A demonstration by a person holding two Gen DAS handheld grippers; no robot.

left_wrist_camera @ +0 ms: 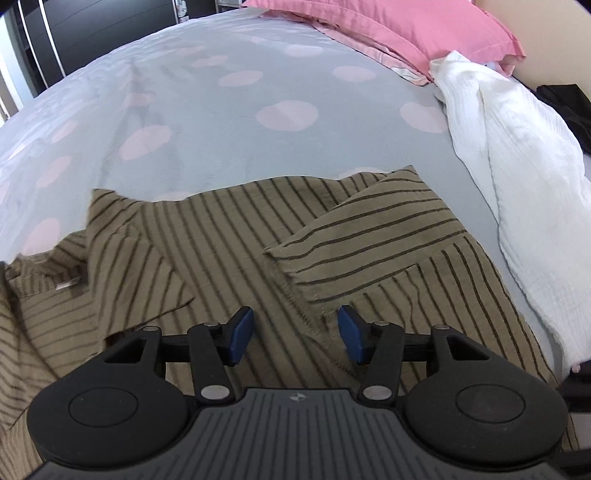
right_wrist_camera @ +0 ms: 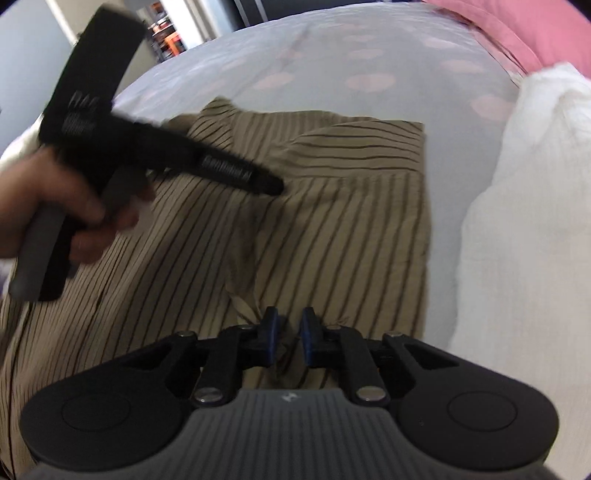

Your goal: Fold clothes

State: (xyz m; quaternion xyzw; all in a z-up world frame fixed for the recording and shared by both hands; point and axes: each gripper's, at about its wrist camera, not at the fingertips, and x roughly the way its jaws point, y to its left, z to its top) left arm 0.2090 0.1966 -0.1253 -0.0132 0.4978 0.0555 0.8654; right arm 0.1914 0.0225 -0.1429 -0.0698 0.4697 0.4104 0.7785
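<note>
Bed [left_wrist_camera: 207, 122] under a pale grey cover with pink dots, filling both views. Pink pillow [left_wrist_camera: 406, 26] at 1 o'clock in the left wrist view, at the head of the bed. White crinkled cloth [left_wrist_camera: 517, 177] heaped along the 3 o'clock side, its edge just beside the garment. Olive striped shirt [left_wrist_camera: 229, 236] spread across the near half of the bed, at 6 o'clock in both views; one sleeve [left_wrist_camera: 369, 236] folded inward over the body, its frayed cuff edge pointing toward 7 o'clock; collar bunched at 9 o'clock in the left wrist view. Hand [right_wrist_camera: 62, 199] at 9 o'clock in the right wrist view, blurred, wrapped around the grey handle of the left tool, with that tool's black nose angled down onto or just over the shirt near its middle; contact not resolvable through the blur. Left tool [left_wrist_camera: 295, 334] low over the shirt, blue pads well apart, a seam edge lying in the gap, neither pad pressing on it. Right tool [right_wrist_camera: 289, 332] at 6 o'clock over the shirt's near edge, pads nearly together with a narrow slit remaining; a gathered pucker of cloth just left of the left pad, grip on it not determinable.
</note>
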